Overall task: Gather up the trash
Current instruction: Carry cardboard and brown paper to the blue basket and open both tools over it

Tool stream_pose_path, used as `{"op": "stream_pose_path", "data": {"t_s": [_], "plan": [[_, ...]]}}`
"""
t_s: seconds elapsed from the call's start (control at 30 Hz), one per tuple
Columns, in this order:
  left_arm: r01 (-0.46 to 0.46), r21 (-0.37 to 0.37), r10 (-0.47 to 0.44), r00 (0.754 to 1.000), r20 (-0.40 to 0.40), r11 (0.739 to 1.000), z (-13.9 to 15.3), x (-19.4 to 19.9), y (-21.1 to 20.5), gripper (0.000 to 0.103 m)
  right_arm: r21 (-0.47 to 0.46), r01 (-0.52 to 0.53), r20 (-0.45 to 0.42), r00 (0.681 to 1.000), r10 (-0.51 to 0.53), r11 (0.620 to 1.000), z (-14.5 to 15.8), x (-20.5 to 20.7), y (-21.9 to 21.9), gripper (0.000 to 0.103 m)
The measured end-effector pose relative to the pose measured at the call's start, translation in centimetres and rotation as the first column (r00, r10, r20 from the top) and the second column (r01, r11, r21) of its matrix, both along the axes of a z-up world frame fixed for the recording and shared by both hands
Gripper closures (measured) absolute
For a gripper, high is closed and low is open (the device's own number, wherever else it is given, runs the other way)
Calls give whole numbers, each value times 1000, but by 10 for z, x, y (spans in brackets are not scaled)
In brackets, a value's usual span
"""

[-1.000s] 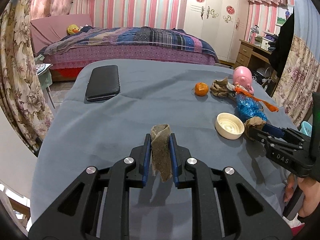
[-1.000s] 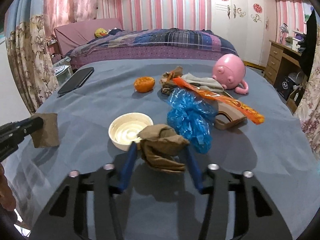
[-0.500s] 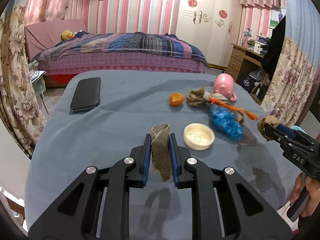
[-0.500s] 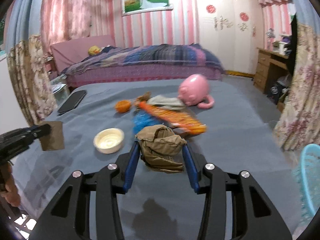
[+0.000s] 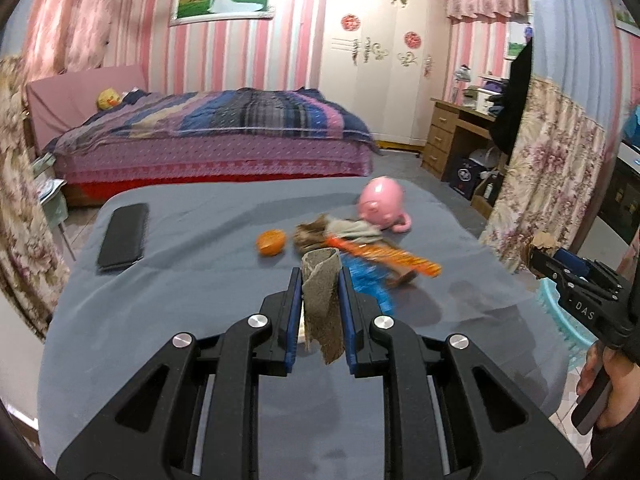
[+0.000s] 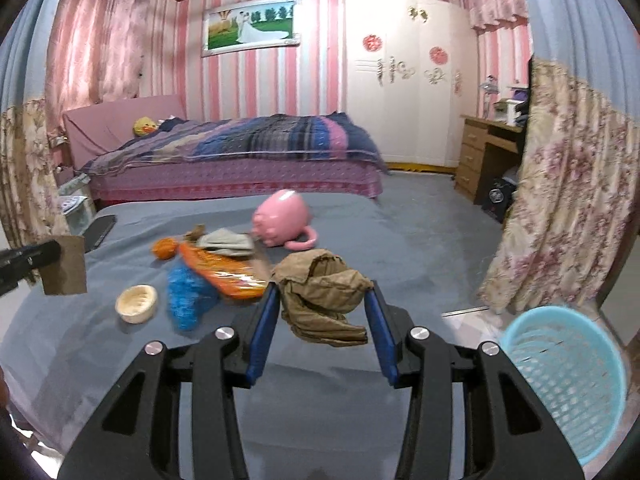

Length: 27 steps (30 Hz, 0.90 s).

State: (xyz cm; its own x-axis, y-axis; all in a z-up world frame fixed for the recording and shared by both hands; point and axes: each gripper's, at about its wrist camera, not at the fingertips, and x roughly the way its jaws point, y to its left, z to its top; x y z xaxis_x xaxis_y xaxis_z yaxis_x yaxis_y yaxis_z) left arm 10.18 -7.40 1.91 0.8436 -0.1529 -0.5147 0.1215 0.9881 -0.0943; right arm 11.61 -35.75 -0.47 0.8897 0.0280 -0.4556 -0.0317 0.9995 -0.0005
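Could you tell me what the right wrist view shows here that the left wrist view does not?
Only the right wrist view shows the white bowl and the crumpled brown paper clamped in the right hand-held gripper, plus most of the blue basket. Only the left wrist view shows the whole black phone. Both show the left hand-held gripper gripping a cardboard piece, the pink toy and the orange.
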Motion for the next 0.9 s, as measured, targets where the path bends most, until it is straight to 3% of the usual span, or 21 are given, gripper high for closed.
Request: {"op": "stream_pose_path", "data": {"t_s": [0.4,0.9], "plan": [[107,-12,-107,994,16,994,9,9,-79,86,-27,131,60,990,-129,991,23,-22,-97,59],[211,-4,-211,977,26,977,13,12,-151,86,-18,205,66,977,-204,979,18,-45,-150,59]]}}
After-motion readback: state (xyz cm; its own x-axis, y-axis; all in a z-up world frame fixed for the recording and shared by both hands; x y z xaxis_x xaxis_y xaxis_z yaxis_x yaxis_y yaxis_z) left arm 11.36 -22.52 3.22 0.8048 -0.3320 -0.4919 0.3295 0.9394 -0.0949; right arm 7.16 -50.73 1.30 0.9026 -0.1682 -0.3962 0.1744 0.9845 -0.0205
